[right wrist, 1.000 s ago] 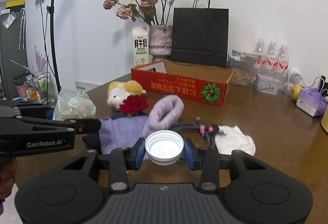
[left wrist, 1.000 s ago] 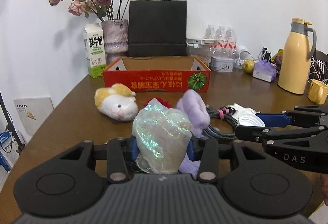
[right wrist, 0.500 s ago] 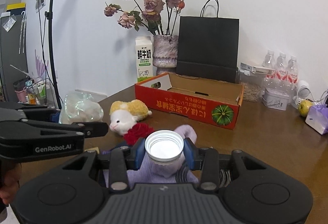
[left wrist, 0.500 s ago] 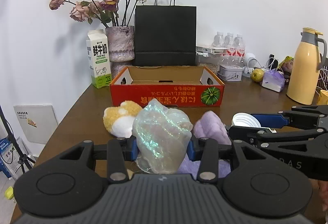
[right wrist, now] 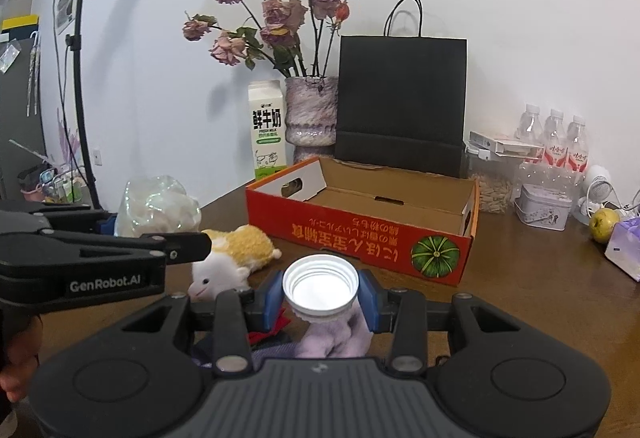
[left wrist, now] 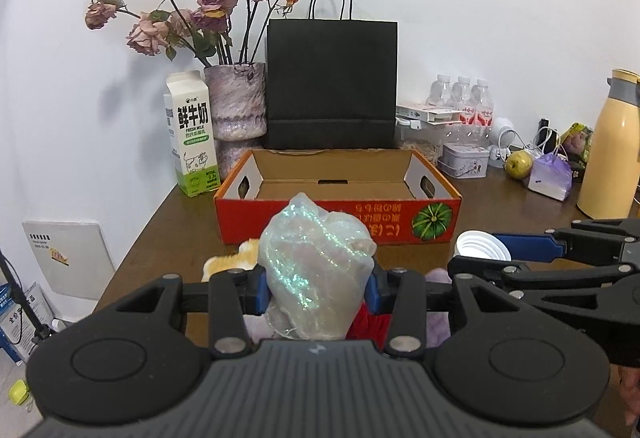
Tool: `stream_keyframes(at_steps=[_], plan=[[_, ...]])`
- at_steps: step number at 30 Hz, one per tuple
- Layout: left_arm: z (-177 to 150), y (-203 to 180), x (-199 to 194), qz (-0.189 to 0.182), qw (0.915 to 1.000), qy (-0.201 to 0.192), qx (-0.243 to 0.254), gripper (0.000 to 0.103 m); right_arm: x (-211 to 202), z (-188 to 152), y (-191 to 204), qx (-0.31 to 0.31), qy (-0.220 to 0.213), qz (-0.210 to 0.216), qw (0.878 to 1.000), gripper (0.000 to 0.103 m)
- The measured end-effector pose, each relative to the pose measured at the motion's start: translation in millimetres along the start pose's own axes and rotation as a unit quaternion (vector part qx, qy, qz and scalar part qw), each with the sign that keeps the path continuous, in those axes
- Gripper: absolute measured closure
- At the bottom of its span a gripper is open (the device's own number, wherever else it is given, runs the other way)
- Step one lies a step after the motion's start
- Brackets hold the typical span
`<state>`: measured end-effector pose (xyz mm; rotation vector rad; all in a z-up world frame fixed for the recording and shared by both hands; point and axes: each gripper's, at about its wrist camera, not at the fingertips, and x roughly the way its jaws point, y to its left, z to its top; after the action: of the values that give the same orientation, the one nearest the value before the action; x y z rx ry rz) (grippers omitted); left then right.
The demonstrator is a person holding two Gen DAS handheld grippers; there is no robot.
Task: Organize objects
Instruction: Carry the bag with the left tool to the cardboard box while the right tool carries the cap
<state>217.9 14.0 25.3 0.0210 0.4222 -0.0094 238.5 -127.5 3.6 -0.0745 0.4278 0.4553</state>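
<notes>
Left tongs (left wrist: 316,288) clamp an iridescent bag (left wrist: 316,270); right tongs (right wrist: 320,298) grip a white lid (right wrist: 320,286), red box (right wrist: 360,234) at 12 o'clock.

Two grippers show, the left (left wrist: 316,288) and the right (right wrist: 320,298), each with one thing between its fingers: one shiny bag (left wrist: 316,270) and one white lid (right wrist: 320,284). On the surface (right wrist: 532,302) stand one red box (left wrist: 336,213), one black bag (left wrist: 332,81) at 12 o'clock, one milk carton (left wrist: 192,133) and one vase (left wrist: 236,105) at 11 o'clock. At 2 o'clock are three water bottles (left wrist: 462,97), one tin (left wrist: 464,159), one apple (left wrist: 519,164) and one yellow flask (left wrist: 612,149), with one plush toy (right wrist: 232,258) at 9 o'clock.
</notes>
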Motion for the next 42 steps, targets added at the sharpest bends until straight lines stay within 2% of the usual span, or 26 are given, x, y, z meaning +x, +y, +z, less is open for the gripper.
stream_keyframes(at_steps=[21,35,42], plan=[[55,2,63,-0.001,0.9994,-0.026,-0.022,0.059,58,54,-28,0.016,-0.036,-0.013,0.999,0.064],[87,7,117,0.013,0.9991,-0.035,-0.019,0.059,109,80,-45,0.016,-0.036,-0.023,0.999,0.064],[98,10,154,0.015,0.9995,-0.022,-0.015,0.059,136,97,-55,0.006,-0.034,-0.034,0.999,0.064]])
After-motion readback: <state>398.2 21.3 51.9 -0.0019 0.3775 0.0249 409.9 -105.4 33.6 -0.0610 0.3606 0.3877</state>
